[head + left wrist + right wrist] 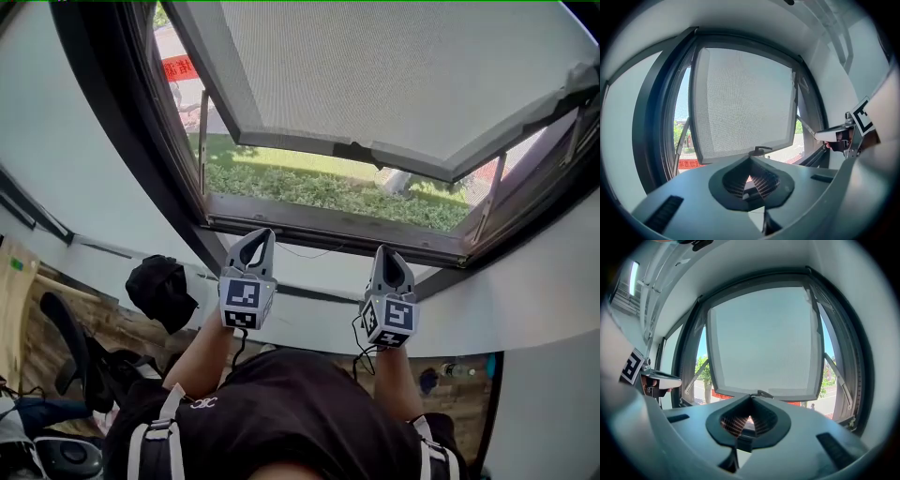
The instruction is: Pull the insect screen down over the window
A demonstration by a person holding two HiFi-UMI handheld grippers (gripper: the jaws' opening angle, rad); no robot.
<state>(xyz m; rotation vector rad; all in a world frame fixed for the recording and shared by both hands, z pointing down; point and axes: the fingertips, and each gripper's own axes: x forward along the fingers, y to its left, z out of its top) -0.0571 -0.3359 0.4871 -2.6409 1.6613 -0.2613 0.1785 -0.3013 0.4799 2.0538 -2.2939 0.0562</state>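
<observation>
The insect screen (394, 75) fills the upper centre, tilted open. It is probably light, with fragile mesh, so grip the lower-edge handle (359, 148). Left gripper (261, 236) and right gripper (385, 253) are closed and empty below.

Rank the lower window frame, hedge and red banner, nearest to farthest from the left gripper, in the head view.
1. lower window frame, just ahead of the left gripper.
2. hedge, outside, below the frame.
3. red banner, beyond it, upper left.
</observation>
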